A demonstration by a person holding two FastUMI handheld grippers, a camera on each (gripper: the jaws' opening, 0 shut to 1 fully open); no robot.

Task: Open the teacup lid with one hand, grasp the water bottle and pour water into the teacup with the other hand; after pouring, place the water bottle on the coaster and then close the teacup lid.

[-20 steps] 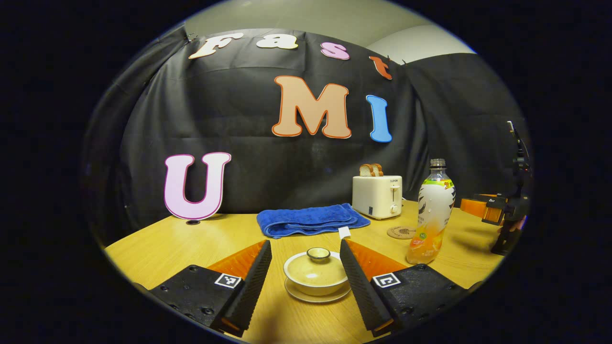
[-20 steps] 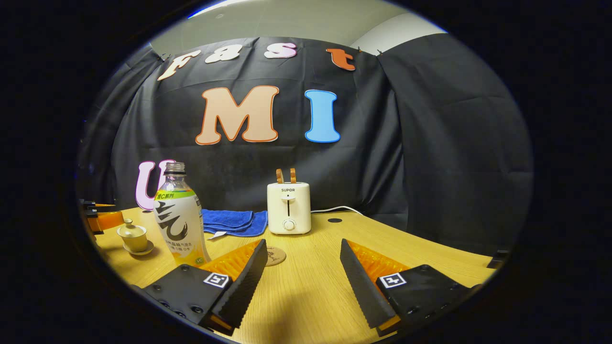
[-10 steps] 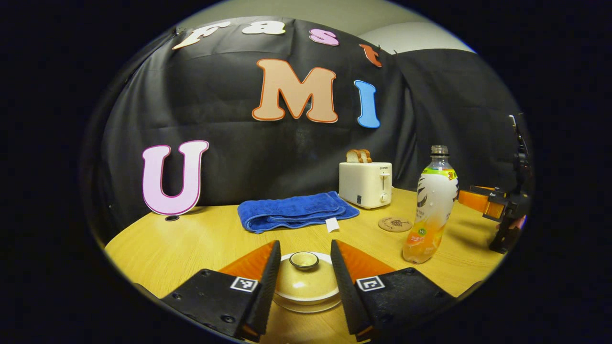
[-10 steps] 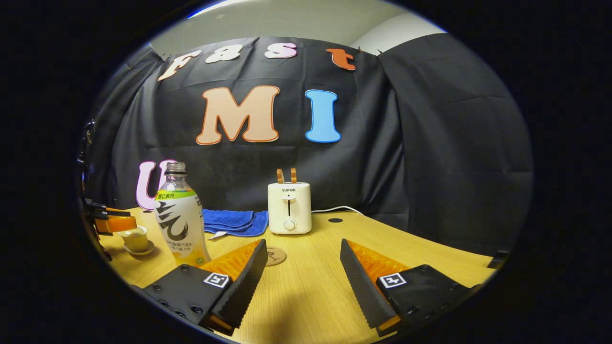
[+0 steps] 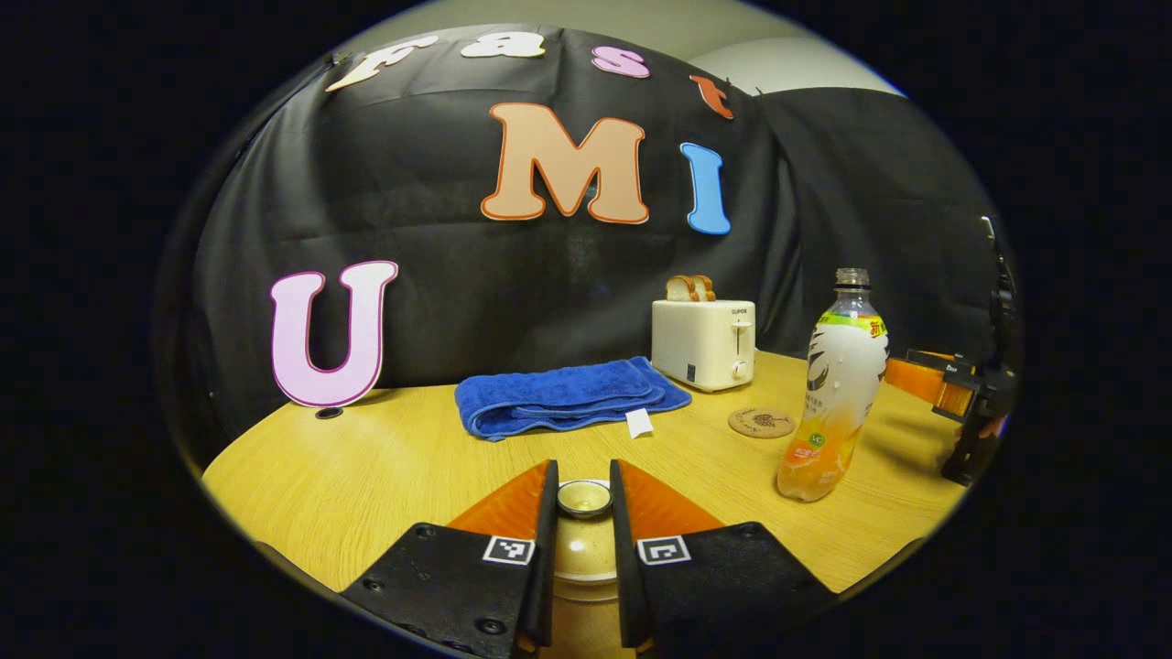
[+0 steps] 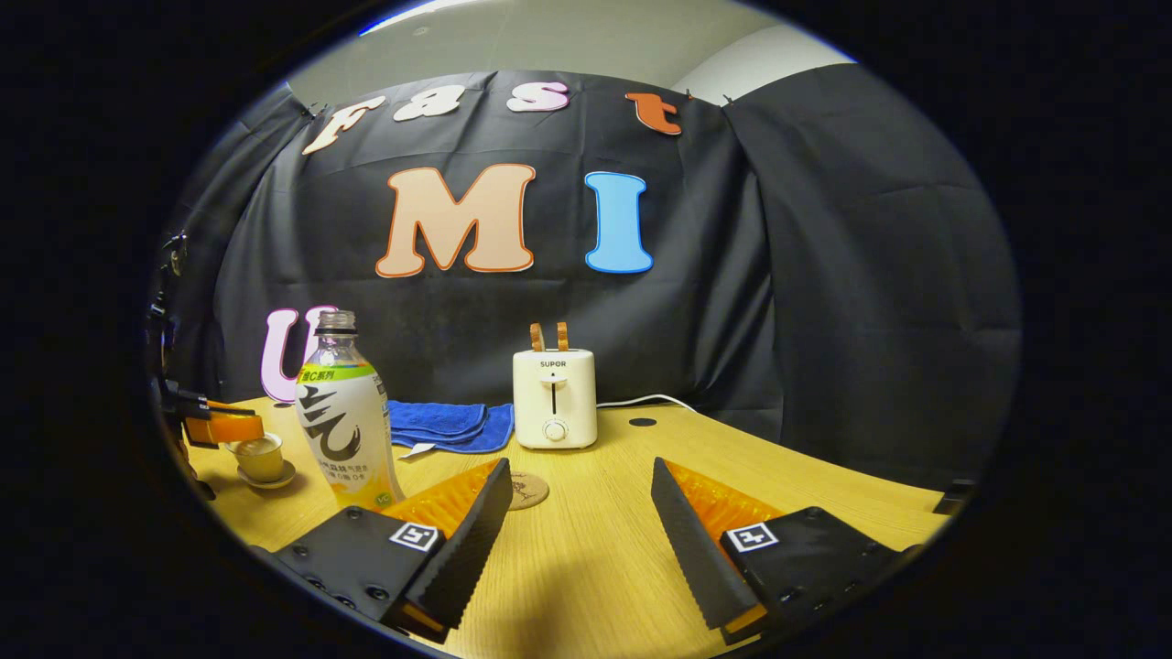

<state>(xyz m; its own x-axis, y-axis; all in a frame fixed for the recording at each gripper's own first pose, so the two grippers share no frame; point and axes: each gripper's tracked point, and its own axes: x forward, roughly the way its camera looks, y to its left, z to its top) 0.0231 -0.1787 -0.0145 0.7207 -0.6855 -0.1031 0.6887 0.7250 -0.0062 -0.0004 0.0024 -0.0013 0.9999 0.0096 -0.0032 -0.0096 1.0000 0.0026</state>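
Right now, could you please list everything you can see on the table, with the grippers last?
Teacup: one, beige, on its saucer at the table's left side.
Teacup lid: one, beige, on the cup, its knob between the left gripper's fingers.
Saucer: one, beige, under the cup.
Water bottle: one, clear with white-and-green label, orange liquid, upright, uncapped.
Coaster: one, brown, between bottle and toaster.
Toaster: one, cream, two toast slices inside, at the back.
Towel: one, blue, folded, left of the toaster.
Table: one, light wood.
Left gripper: black and orange, closed on the lid's knob.
Right gripper: black and orange, open, nothing between its fingers.
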